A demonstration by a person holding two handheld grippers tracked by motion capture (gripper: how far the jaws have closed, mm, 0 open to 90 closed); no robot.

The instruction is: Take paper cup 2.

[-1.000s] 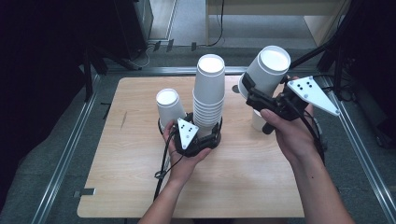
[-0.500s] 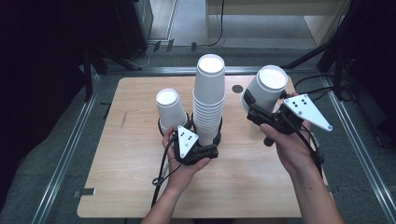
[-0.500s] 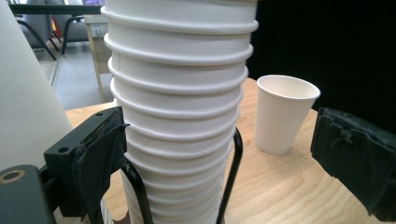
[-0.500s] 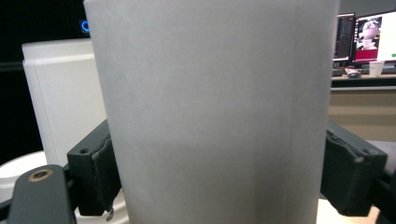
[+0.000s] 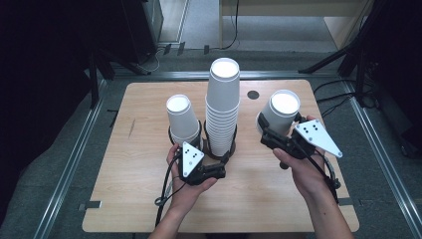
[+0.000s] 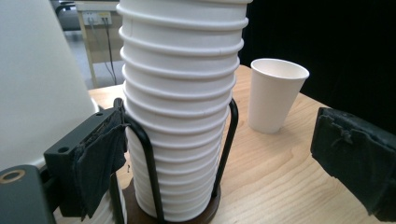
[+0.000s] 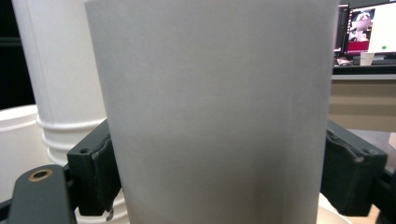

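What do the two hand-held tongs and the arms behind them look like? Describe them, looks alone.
Both tongs are black. The left tongs and right tongs each carry a grey three-cornered plate with small black dots on top. A black cable trails back from each along the forearm. The jaws are blocky, with dark, wrinkled pads on their inner faces. The forearms are bare, with no sleeves in view.

Bright table under overhead light, dark surroundings; close surfaces blurred.
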